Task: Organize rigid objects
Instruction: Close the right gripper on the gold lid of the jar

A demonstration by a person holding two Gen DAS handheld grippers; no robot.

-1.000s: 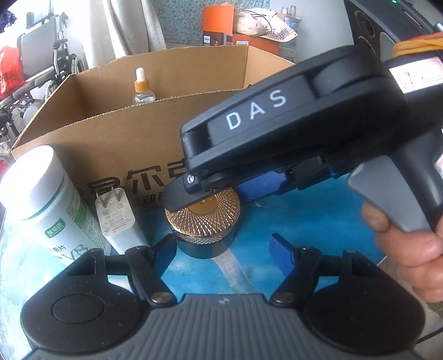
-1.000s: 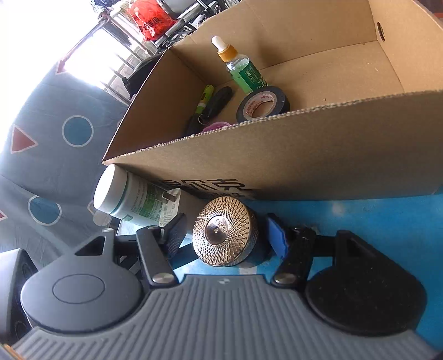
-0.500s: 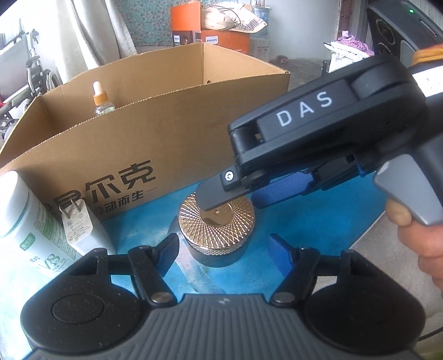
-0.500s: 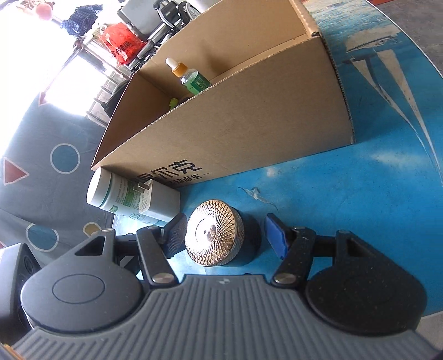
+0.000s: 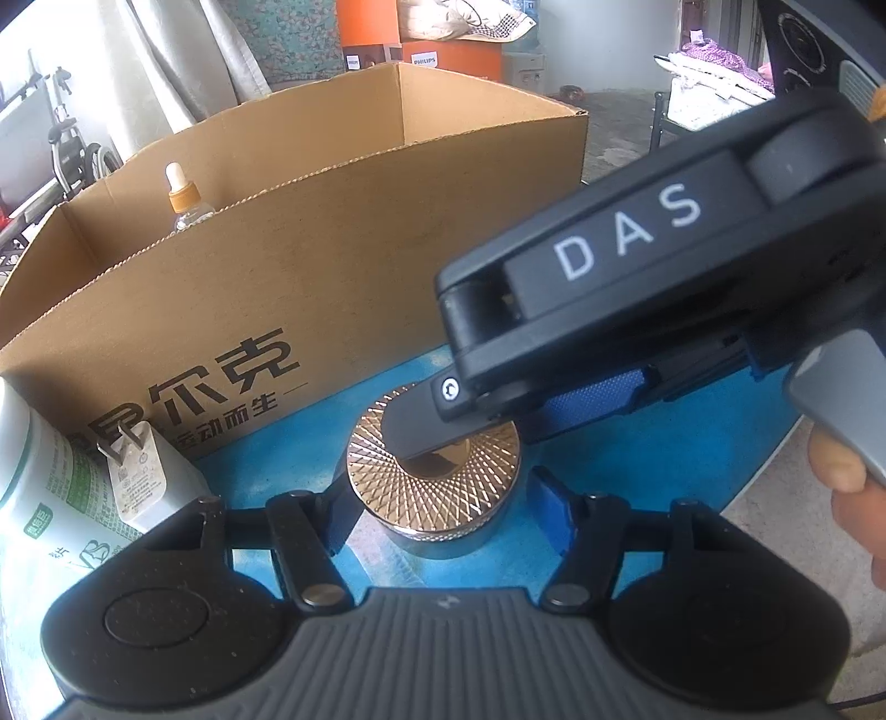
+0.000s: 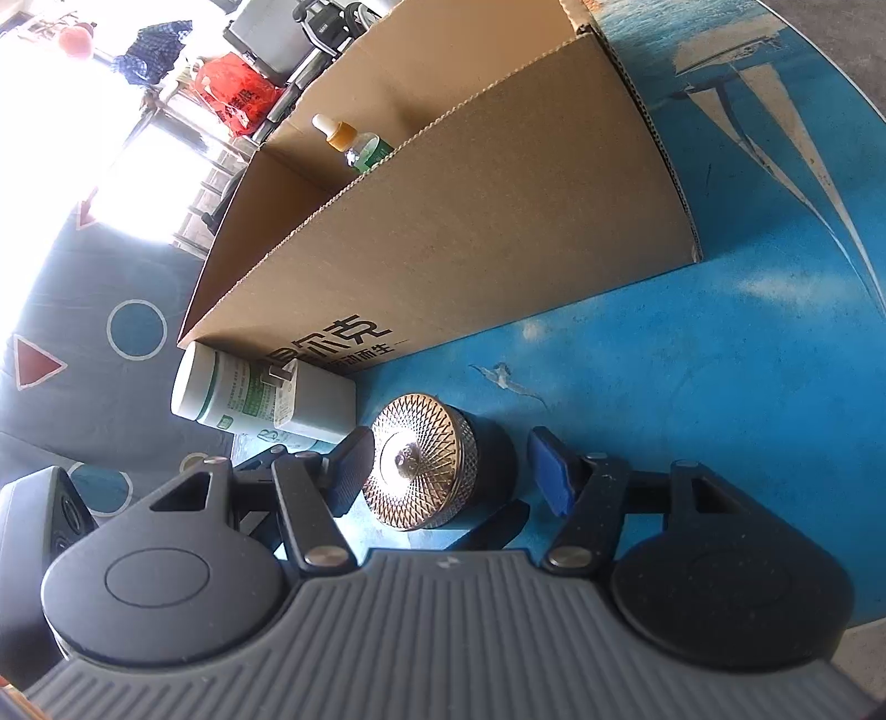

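A round jar with a patterned gold lid (image 5: 437, 487) stands on the blue table in front of a cardboard box (image 5: 343, 266). My left gripper (image 5: 443, 512) is open with the jar between its fingers. My right gripper (image 6: 451, 471) is open too, straddling the same jar (image 6: 423, 459) from the other side; its body (image 5: 653, 288) hangs over the jar in the left wrist view. A dropper bottle (image 5: 185, 202) stands inside the box. A white bottle (image 6: 232, 387) lies against the box with a white charger plug (image 5: 141, 471) leaning on it.
The box's front wall (image 6: 470, 243) rises just behind the jar. The round table's edge (image 6: 864, 266) curves off to the right. Furniture, orange boxes (image 5: 421, 39) and a wheelchair fill the room behind.
Both grippers have moved closer around the jar. The right gripper has tilted lower, so less of the box's inside shows. The jar has stayed in place.
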